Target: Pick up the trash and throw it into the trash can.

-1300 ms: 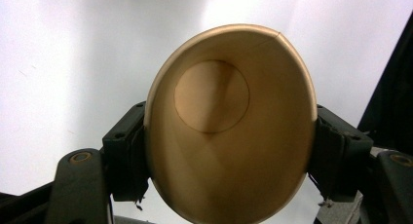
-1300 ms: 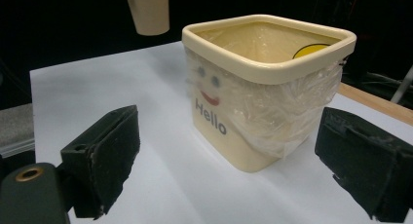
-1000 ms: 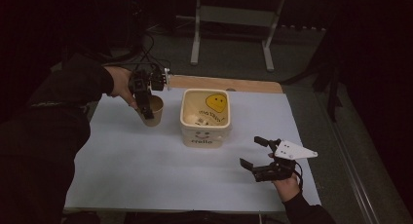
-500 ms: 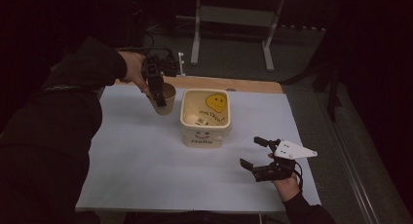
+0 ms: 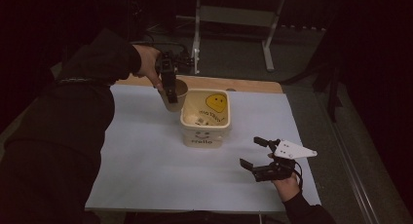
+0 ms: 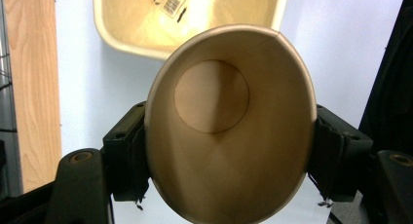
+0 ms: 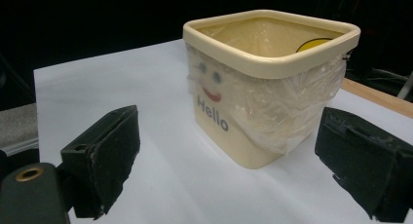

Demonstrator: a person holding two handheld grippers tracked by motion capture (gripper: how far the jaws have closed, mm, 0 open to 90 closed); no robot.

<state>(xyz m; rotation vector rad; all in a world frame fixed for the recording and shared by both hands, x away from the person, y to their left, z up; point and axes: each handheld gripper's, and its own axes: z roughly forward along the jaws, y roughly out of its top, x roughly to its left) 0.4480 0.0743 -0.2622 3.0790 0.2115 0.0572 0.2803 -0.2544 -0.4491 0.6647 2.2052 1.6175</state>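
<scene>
Paper cup (image 5: 174, 95), clamped by its sides in the left gripper (image 5: 169, 85) and tilted mouth-first beside the cream bin's (image 5: 185, 129) near-left rim; right gripper (image 5: 256, 153) rests wide open, empty, farther off.

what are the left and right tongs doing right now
Left tongs: shut on the paper cup, lifted beside the bin.
Right tongs: open, holding nothing.
</scene>
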